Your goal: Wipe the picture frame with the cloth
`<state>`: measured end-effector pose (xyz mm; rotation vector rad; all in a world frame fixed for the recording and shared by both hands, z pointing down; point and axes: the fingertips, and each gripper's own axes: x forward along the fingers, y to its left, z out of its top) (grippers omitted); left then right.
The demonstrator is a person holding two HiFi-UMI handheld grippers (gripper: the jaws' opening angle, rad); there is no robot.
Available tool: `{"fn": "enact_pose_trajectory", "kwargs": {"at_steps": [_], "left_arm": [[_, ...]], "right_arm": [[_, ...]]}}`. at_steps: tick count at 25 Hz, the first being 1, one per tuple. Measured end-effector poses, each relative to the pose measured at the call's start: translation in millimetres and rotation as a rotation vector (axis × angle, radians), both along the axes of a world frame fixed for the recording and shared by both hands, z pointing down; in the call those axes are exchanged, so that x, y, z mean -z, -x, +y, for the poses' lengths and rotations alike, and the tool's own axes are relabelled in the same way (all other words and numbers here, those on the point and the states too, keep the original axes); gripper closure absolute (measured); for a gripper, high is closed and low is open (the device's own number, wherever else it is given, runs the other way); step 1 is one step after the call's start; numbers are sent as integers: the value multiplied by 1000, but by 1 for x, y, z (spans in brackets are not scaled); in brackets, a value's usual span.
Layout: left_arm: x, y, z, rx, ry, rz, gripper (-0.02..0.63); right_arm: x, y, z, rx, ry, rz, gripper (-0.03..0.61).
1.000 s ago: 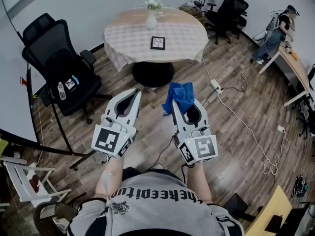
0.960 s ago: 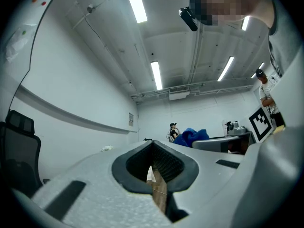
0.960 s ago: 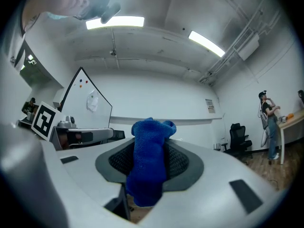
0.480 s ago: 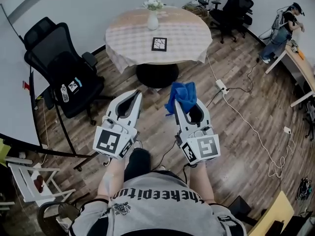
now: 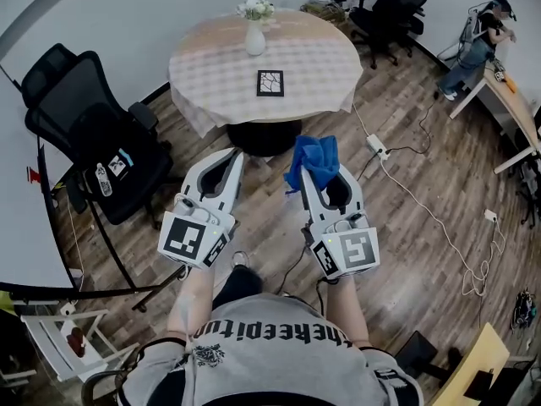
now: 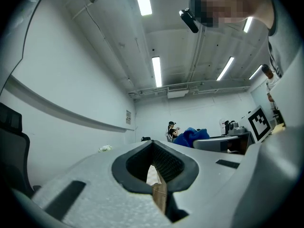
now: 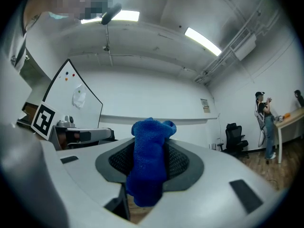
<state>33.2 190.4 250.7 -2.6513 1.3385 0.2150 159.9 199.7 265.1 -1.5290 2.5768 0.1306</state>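
The picture frame (image 5: 270, 83), small with a black border, lies flat on the round table (image 5: 211, 66) with a checked cloth, far ahead of both grippers. My right gripper (image 5: 306, 169) is shut on a bunched blue cloth (image 5: 314, 159), which sticks up past its fingertips; the right gripper view shows the cloth (image 7: 149, 163) pinched between the dark pads. My left gripper (image 5: 234, 154) is held level beside it, jaws shut with nothing between them. In the left gripper view the tips of the left gripper (image 6: 153, 142) meet. Both hang over the wooden floor, short of the table.
A white vase of flowers (image 5: 255, 30) stands on the table behind the frame. A black office chair (image 5: 93, 134) is at the left, more black chairs (image 5: 385, 11) at the back right. A power strip with cables (image 5: 373, 147) lies on the floor. A person (image 5: 478, 45) stands at a desk, far right.
The view has drifted a little toward the table as the person steps forward. Both grippers keep the same pose, and the cloth stays in the right one.
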Motion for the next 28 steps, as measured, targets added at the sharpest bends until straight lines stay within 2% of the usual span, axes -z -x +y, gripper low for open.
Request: {"fn": "enact_pose_trajectory", "kwargs": {"at_steps": [12,20,28], "left_arm": [[5,42,-88,-125,-9,-3,598],[0,76,-119,-167,-8,0,598],[-8,85,-138,-184,9,17,597]], "right_arm": [[1,46,-75,-116,5,-17,426],[-5,80,-99,-157,5,-29,426],[-11,92,-117,-167,26,-16,426]]}}
